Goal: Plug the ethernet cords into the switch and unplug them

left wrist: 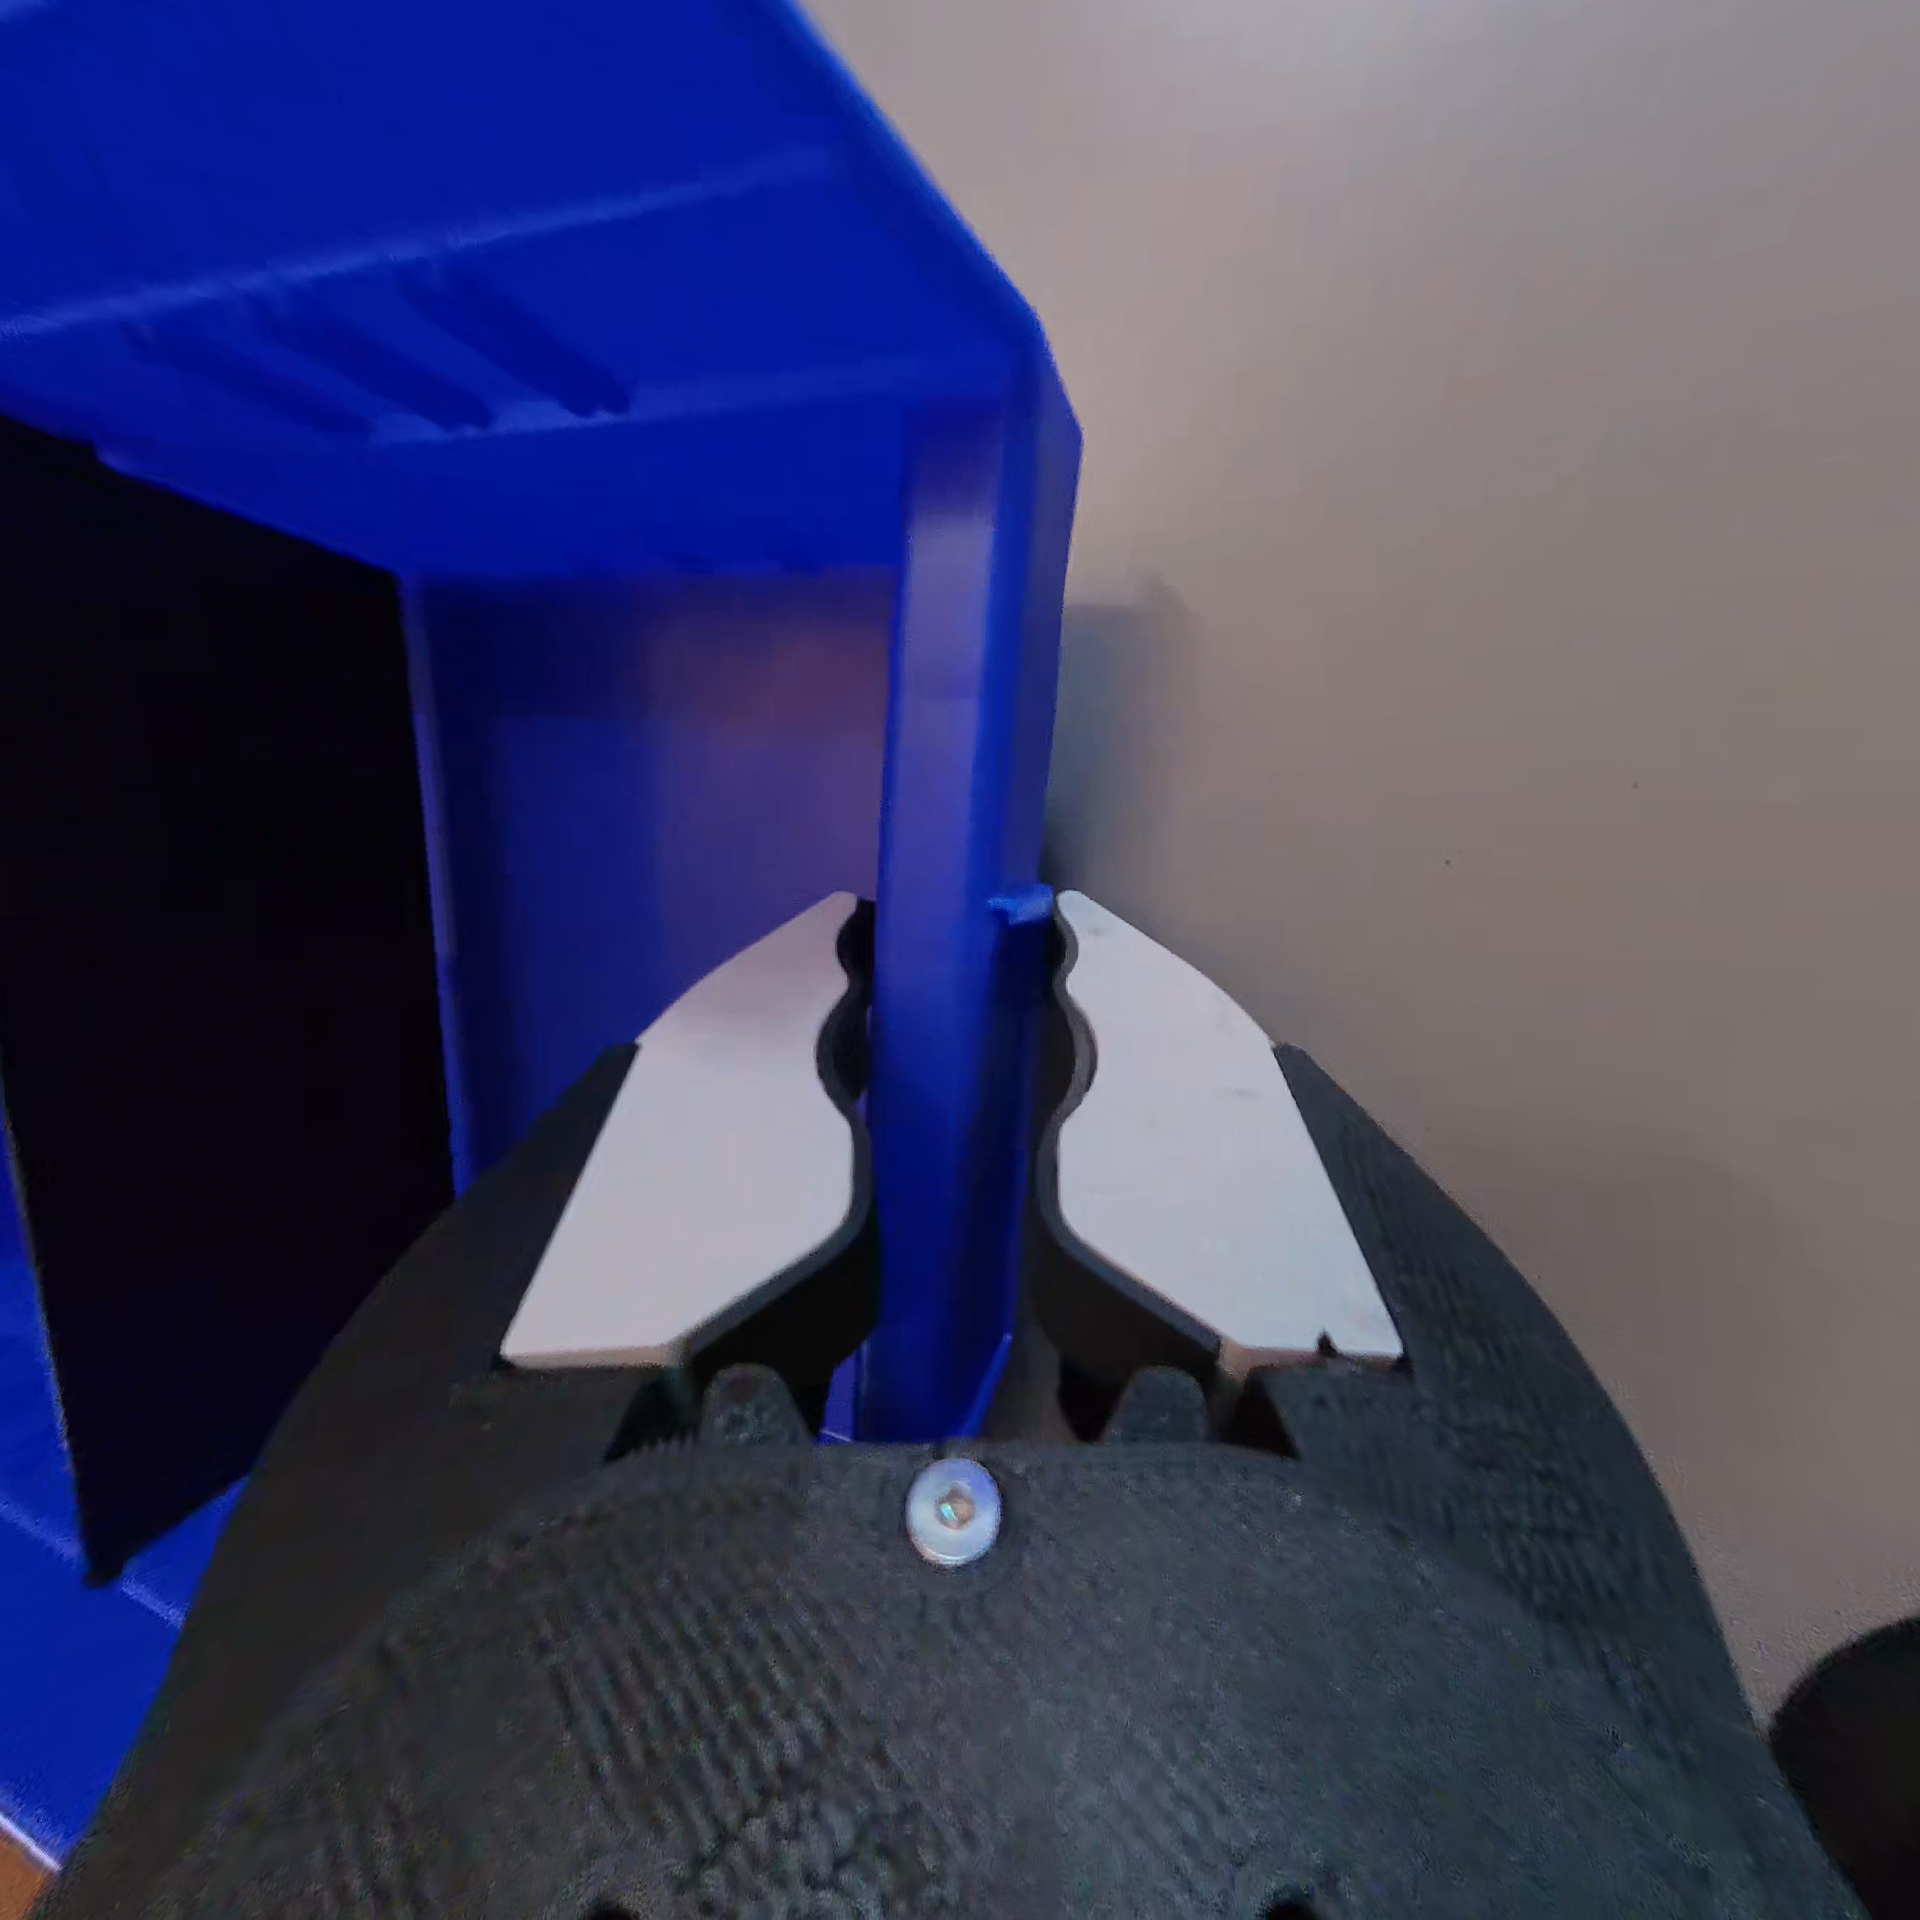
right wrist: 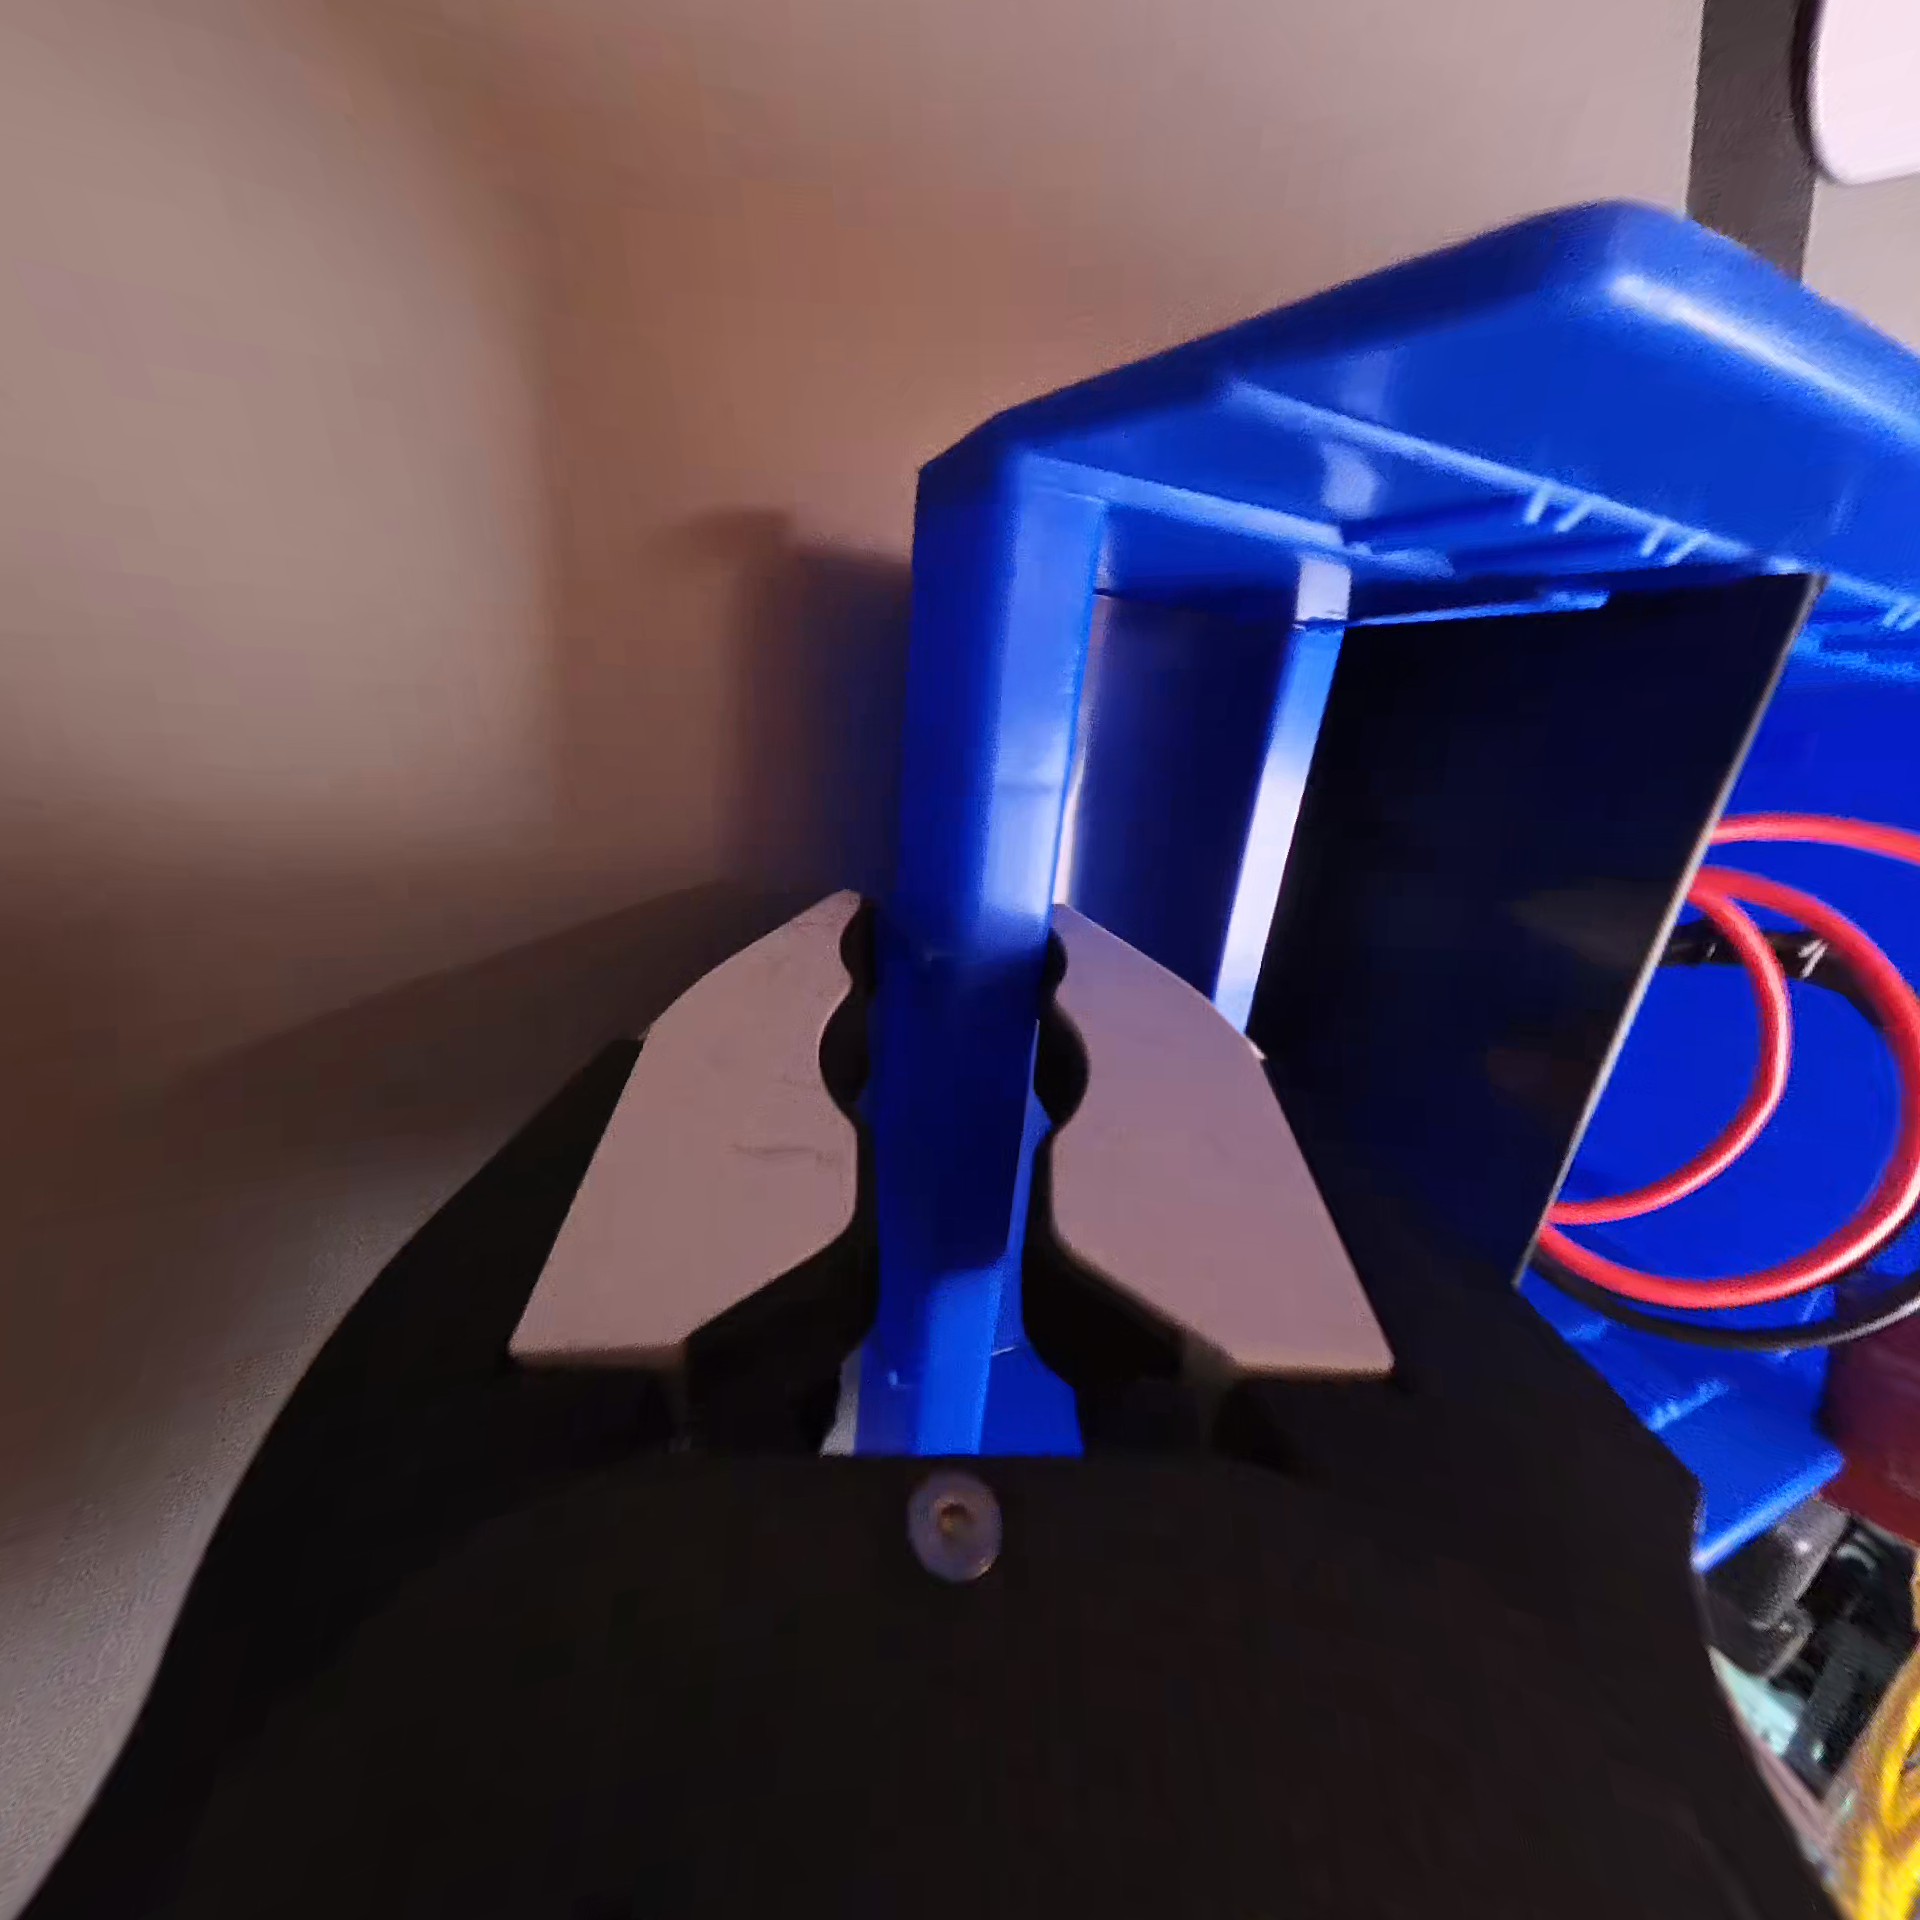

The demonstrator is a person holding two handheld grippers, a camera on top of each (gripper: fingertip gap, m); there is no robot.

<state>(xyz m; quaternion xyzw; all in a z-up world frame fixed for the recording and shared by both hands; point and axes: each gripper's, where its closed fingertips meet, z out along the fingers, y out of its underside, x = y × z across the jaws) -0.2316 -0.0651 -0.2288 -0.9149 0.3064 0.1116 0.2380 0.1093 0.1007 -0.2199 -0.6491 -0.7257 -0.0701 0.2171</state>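
My left gripper [left wrist: 954, 920] is shut on the right-hand rim of a blue plastic bin [left wrist: 623, 312], which fills the left of the left wrist view. My right gripper [right wrist: 954, 920] is shut on the left-hand rim of the same blue bin [right wrist: 1507, 343], which rises to the right. A black divider panel [right wrist: 1507, 883] stands inside the bin; it also shows in the left wrist view [left wrist: 208, 935]. A coiled red cord [right wrist: 1766, 1060] and a black cord [right wrist: 1714, 1325] lie in the bin behind the panel. No switch is in view.
A plain beige wall [left wrist: 1455, 520] is close behind the bin in both views. Yellow cord [right wrist: 1886, 1808] and dark items lie at the lower right of the right wrist view. A dark post [right wrist: 1756, 104] and a white object [right wrist: 1870, 94] are at the top right.
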